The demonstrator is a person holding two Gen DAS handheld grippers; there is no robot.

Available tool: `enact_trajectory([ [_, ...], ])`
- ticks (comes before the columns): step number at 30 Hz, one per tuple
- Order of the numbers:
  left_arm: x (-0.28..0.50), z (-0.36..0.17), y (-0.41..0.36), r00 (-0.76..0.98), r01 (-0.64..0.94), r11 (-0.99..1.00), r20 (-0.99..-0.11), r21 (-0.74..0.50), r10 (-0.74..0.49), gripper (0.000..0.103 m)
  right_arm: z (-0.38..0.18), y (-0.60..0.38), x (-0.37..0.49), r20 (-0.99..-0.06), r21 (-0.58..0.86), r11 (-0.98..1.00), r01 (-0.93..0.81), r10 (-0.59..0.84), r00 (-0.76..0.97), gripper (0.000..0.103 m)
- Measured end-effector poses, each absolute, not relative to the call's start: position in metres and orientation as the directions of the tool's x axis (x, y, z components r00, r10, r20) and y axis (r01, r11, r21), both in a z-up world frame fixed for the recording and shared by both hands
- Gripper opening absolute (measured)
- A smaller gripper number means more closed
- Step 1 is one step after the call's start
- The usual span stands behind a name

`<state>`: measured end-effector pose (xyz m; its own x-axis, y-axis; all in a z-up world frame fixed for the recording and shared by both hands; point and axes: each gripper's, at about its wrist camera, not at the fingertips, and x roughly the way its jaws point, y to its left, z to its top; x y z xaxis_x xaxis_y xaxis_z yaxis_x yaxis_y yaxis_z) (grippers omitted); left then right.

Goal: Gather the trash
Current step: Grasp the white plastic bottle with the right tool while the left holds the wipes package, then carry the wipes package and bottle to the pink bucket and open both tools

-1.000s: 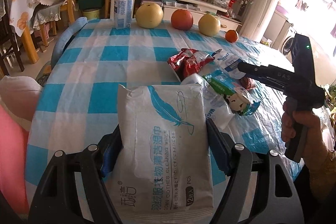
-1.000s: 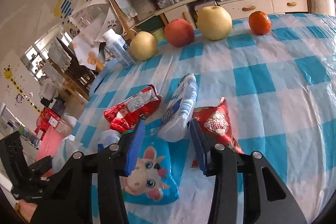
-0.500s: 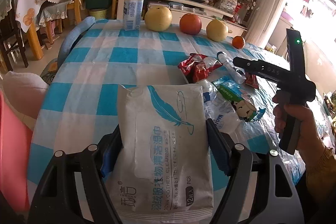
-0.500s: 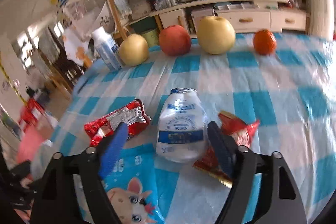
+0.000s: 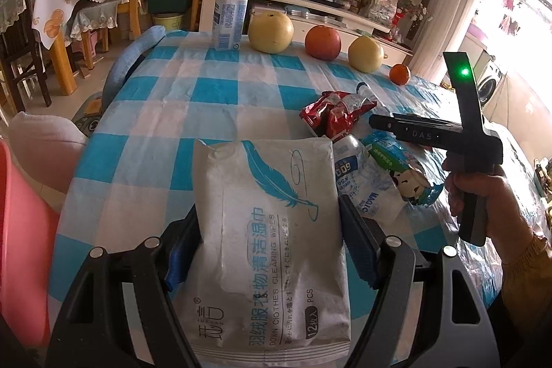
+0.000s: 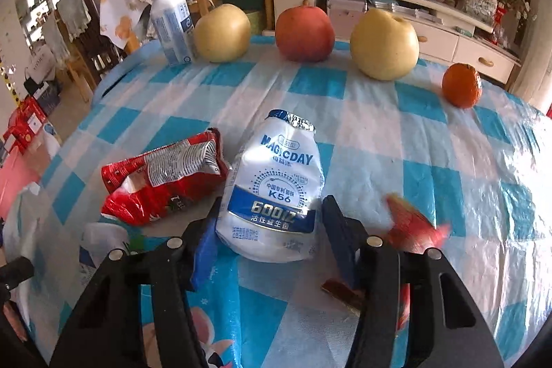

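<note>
Right now my left gripper is angled down over the near edge of the tabletop, its jaws clamped on the sides of a white pack of wipes that sticks out ahead of the fingers. My right gripper also tilts downward, farther in over the checked cloth, and its jaws are closing around a crumpled white drink bottle that lies between them; I cannot tell whether the pads press it yet. From the left camera I see my right hand wrapped around the tool's handle at the right edge. A red wrapper lies just left of the bottle. Along the far edge stand a milk bottle and some fruit.
</note>
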<state>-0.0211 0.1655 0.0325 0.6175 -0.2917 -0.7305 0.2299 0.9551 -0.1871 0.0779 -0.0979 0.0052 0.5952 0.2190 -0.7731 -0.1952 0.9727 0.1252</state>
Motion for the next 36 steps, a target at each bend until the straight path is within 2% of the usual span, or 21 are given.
enact_trajectory([
  [11,-0.022,0.036,0.176,0.631,0.210,0.957,-0.721,-0.199,-0.288,0.075,0.015,-0.107,0.064,-0.733,0.148,0.971,-0.189,0.236,0.638,0.050],
  [16,-0.022,0.038,0.180,0.634,0.209,0.955,-0.714,-0.211,-0.297,0.075,0.027,-0.106,0.054,-0.702,0.119,0.975,-0.190,0.218,0.678,0.026],
  [18,-0.023,0.038,0.182,0.635,0.209,0.954,-0.713,-0.214,-0.299,0.075,0.031,-0.108,0.050,-0.693,0.119,0.975,-0.186,0.216,0.688,0.022],
  [27,-0.027,0.042,0.190,0.650,0.200,0.951,-0.694,-0.238,-0.310,0.075,0.037,-0.108,0.027,-0.674,0.114,0.978,-0.177,0.207,0.709,0.020],
  [36,-0.032,0.052,0.202,0.684,0.190,0.944,-0.653,-0.270,-0.325,0.075,0.074,-0.098,-0.003,-0.606,0.152,0.968,-0.199,0.250,0.756,0.020],
])
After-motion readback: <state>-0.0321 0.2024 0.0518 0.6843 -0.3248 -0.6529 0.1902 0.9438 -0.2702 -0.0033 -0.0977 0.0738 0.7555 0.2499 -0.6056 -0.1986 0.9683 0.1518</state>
